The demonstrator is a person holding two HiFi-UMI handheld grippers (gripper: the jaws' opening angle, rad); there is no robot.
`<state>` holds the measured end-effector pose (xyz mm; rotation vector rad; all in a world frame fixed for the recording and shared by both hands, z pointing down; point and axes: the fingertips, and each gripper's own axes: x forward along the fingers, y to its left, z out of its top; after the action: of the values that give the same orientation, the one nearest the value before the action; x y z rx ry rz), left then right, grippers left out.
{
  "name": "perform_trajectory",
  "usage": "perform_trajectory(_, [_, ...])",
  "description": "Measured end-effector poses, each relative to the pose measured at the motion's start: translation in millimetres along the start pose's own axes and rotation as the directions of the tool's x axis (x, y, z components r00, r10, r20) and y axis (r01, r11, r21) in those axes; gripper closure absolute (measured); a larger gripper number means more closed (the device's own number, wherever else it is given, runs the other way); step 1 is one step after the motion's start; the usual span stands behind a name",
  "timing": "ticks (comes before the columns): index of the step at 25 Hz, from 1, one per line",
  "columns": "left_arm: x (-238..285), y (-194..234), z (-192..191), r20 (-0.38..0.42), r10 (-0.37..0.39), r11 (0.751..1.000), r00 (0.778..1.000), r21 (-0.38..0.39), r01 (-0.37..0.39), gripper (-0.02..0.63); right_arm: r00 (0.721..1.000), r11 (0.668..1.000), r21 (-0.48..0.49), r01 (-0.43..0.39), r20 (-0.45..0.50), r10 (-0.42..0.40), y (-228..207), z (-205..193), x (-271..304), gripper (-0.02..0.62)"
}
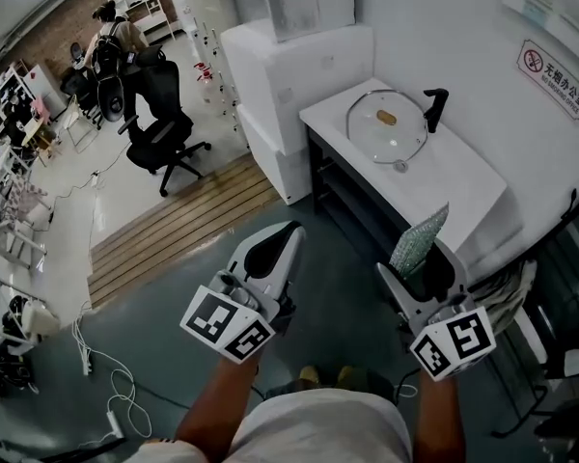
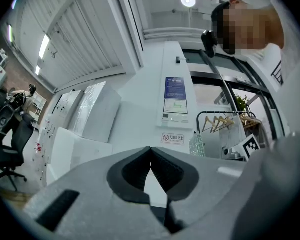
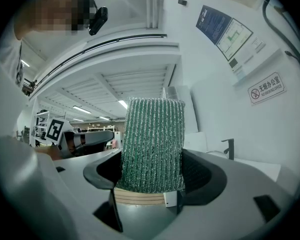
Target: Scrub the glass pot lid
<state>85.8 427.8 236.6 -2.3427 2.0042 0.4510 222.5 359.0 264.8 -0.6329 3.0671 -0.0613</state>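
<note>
A round glass pot lid (image 1: pixel 386 123) with a brown knob lies in the sink of a white counter (image 1: pixel 463 186) ahead of me. My right gripper (image 1: pixel 427 249) is shut on a green scrubbing sponge (image 1: pixel 417 241), which stands up between its jaws (image 3: pixel 152 144); it is held short of the counter, well apart from the lid. My left gripper (image 1: pixel 278 249) is shut with nothing between its pads (image 2: pixel 150 156), held over the floor left of the counter.
A black faucet (image 1: pixel 434 107) stands at the sink's far side. A large white block (image 1: pixel 289 75) sits left of the counter. A wooden slat platform (image 1: pixel 183 225) and a black office chair (image 1: pixel 164 123) are further left. A warning sign (image 1: pixel 555 77) hangs on the wall.
</note>
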Motion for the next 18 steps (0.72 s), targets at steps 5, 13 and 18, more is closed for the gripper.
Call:
perform_trajectory(5, [-2,15,-1,0.002,-0.018,1.0,1.0,-0.004,0.018,0.591,1.0,1.0,-0.014,0.02,-0.011,-0.02,3,-3,9,0.247])
perform_trajectory(13, [13,41,2,0.005,-0.023,1.0,1.0,-0.001,0.023,0.591,0.999,0.999,-0.022,0.037,-0.018,-0.037,-10,-2,32,0.247])
perform_trajectory(18, [42,59,-6,-0.003,-0.022,1.0,1.0,0.008,0.022,0.59,0.999,0.999,-0.021,0.031,-0.011,-0.031,-34,-3,56,0.247])
